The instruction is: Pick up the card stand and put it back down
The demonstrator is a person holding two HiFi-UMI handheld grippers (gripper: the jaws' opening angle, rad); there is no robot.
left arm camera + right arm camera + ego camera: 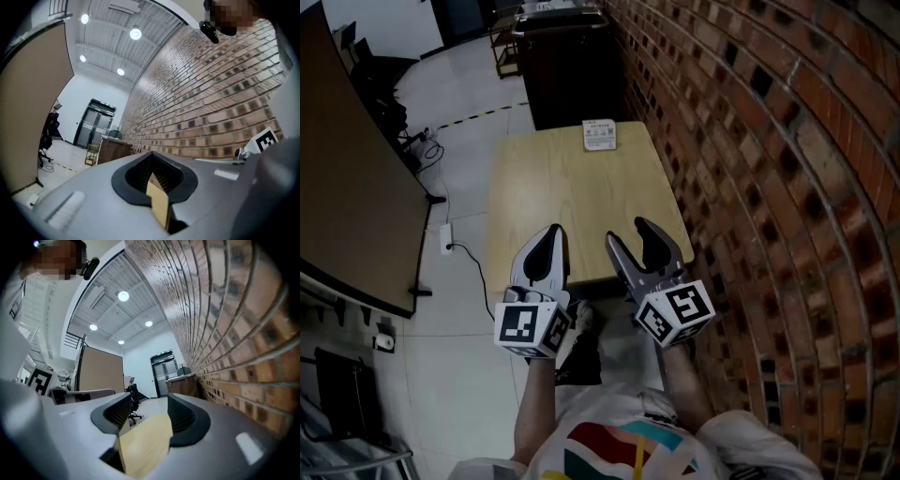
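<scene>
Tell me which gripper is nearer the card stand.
Right, only narrowly. The card stand sits at the far edge of the table. The right gripper is at the near edge, slightly right of it; the left gripper is level alongside, further off to its left.

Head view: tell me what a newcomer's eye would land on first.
Two tools with marker cubes dominate the foreground: the left hand-held gripper with jaws together and the right hand-held gripper with jaws apart and empty, both over the near edge of the wooden table. At the table's far edge sits the small white card stand, untouched. A brick wall fills the whole right side.
</scene>
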